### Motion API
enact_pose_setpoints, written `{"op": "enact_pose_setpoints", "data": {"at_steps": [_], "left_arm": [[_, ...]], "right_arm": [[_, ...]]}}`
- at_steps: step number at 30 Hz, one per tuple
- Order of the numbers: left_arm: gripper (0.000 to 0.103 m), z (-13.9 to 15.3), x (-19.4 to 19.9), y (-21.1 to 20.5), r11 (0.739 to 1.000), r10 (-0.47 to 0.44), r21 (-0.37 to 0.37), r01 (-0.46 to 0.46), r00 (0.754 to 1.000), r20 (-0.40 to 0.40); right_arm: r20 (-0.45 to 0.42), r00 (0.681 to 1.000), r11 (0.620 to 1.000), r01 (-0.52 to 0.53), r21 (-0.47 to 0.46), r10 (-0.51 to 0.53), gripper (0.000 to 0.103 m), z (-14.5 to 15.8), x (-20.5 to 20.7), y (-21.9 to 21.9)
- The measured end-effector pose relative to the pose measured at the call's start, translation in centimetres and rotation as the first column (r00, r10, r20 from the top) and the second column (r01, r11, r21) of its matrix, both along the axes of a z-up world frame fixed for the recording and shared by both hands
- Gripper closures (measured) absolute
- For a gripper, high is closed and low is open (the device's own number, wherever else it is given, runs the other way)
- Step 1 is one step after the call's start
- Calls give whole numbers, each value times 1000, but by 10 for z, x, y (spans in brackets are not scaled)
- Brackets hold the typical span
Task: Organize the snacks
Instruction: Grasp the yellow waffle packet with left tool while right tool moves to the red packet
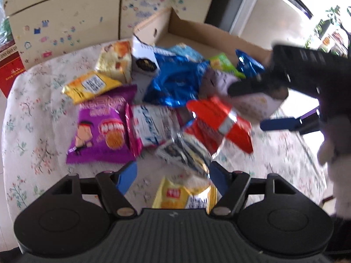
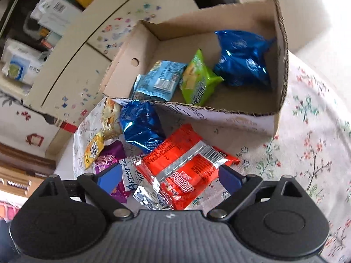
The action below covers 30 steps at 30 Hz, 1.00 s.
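Observation:
A pile of snack packets lies on a flowered tablecloth (image 1: 39,135) in front of an open cardboard box (image 2: 282,70). My left gripper (image 1: 173,179) is open above a silver-and-black packet (image 1: 186,153) and a yellow packet (image 1: 182,195), its pads touching neither. My right gripper (image 2: 170,175) is open wide, its blue fingertips either side of a red packet (image 2: 184,166) without pressing on it. In the left wrist view the right gripper (image 1: 263,107) hangs over that red packet (image 1: 219,122). The box holds a light blue packet (image 2: 160,81), a green packet (image 2: 197,79) and a shiny blue packet (image 2: 241,59).
Other packets in the pile: purple (image 1: 101,129), white-and-pink (image 1: 151,127), shiny blue (image 1: 175,83), yellow (image 1: 90,86), gold (image 1: 116,61). A sticker-covered cabinet (image 1: 65,17) stands behind the table. A gloved hand (image 1: 335,144) holds the right gripper.

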<state>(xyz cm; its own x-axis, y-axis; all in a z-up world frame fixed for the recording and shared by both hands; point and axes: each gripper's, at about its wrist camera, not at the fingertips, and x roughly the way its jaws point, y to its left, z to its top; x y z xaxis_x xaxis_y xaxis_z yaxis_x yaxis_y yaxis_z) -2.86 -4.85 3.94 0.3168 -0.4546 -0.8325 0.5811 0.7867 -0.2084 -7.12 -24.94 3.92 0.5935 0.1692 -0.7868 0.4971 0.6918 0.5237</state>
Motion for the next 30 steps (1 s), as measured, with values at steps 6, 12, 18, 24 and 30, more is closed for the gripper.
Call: {"op": "enact_pose_setpoints", "data": {"at_steps": [6, 12, 18, 24, 30], "left_arm": [[31, -12, -13, -8, 997, -69, 34, 69, 998, -14], [31, -22, -26, -17, 989, -136, 60, 137, 991, -11], [31, -26, -36, -22, 981, -182, 70, 181, 983, 7], [31, -33, -43, -27, 974, -195, 127, 186, 979, 61], [42, -32, -32, -8, 987, -106, 127, 96, 991, 78]], "right_arm": [[-29, 999, 1000, 24, 9, -23, 5, -6, 5, 3], [-53, 998, 999, 34, -21, -35, 5, -9, 19, 13], [-80, 995, 997, 46, -64, -51, 4, -15, 31, 18], [-119, 992, 995, 30, -99, -42, 10, -25, 33, 20], [-96, 995, 995, -27, -98, 17, 29, -23, 24, 22]]}}
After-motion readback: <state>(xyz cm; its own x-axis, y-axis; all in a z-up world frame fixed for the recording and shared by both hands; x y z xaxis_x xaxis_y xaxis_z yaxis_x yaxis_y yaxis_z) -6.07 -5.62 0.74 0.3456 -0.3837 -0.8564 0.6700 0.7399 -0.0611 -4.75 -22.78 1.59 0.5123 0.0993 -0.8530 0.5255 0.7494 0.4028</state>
